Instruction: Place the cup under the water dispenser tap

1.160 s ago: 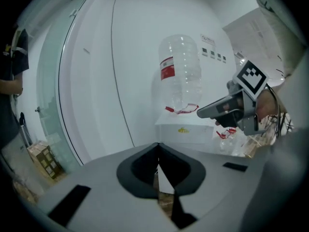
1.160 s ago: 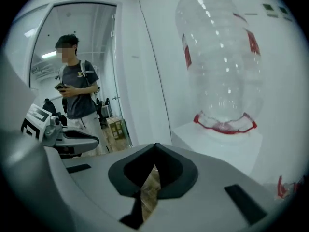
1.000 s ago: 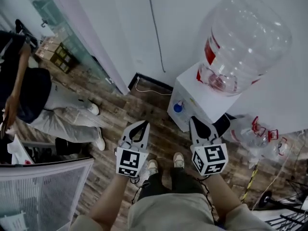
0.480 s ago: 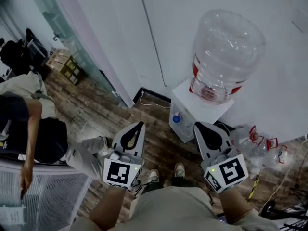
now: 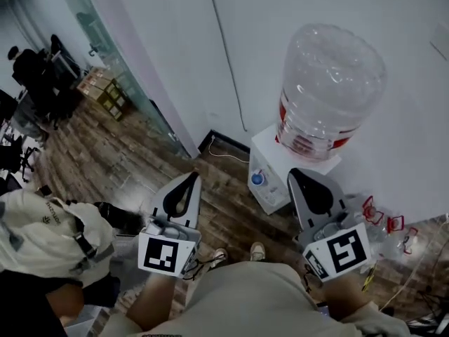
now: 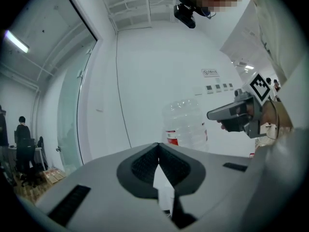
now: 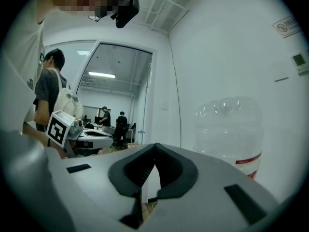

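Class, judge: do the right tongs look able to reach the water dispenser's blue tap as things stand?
Probably yes: nothing visible stands between the right tongs and the blue tap. The tongs, shut and empty, hang higher, level with the bottle.

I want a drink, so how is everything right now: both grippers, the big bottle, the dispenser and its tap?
Left gripper: shut, nothing between its jaws.
Right gripper: shut, nothing between its jaws.
Big bottle: neck down on top of the dispenser; water level unclear.
Water dispenser: standing on the floor against the wall.
Blue tap: no cup under it.
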The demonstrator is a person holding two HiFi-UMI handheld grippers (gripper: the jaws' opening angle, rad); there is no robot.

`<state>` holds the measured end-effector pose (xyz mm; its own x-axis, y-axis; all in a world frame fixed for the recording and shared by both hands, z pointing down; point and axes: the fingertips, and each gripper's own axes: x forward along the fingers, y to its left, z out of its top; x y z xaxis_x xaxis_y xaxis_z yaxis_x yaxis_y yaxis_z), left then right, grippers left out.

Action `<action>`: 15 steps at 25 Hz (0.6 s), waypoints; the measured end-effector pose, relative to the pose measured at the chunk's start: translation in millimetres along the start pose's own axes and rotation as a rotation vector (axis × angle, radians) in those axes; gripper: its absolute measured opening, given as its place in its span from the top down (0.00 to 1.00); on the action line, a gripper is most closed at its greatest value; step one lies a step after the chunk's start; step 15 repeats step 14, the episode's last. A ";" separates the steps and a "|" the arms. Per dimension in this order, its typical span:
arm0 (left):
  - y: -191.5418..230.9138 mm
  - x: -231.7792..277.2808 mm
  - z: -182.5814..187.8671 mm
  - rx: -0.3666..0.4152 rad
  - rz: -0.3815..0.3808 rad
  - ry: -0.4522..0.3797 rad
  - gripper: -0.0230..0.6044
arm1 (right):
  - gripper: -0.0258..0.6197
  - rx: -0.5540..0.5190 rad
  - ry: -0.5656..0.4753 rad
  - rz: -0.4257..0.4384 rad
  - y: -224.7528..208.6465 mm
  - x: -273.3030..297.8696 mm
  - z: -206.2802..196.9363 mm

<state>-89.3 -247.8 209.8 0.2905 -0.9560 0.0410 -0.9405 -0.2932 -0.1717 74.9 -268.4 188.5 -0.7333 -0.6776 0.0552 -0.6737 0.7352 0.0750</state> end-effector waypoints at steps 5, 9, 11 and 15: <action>-5.4 14.1 12.0 0.008 0.007 -0.007 0.95 | 0.95 0.028 -0.019 0.033 -17.9 9.5 3.2; -9.3 21.0 13.0 -0.002 0.019 0.003 0.95 | 0.95 0.028 -0.022 0.049 -27.3 14.8 1.6; -5.6 20.8 11.8 -0.005 0.024 0.007 0.95 | 0.95 0.025 -0.020 0.054 -26.9 19.4 1.9; 2.8 18.5 10.7 -0.012 0.031 0.010 0.95 | 0.95 0.022 -0.010 0.058 -25.2 28.0 1.4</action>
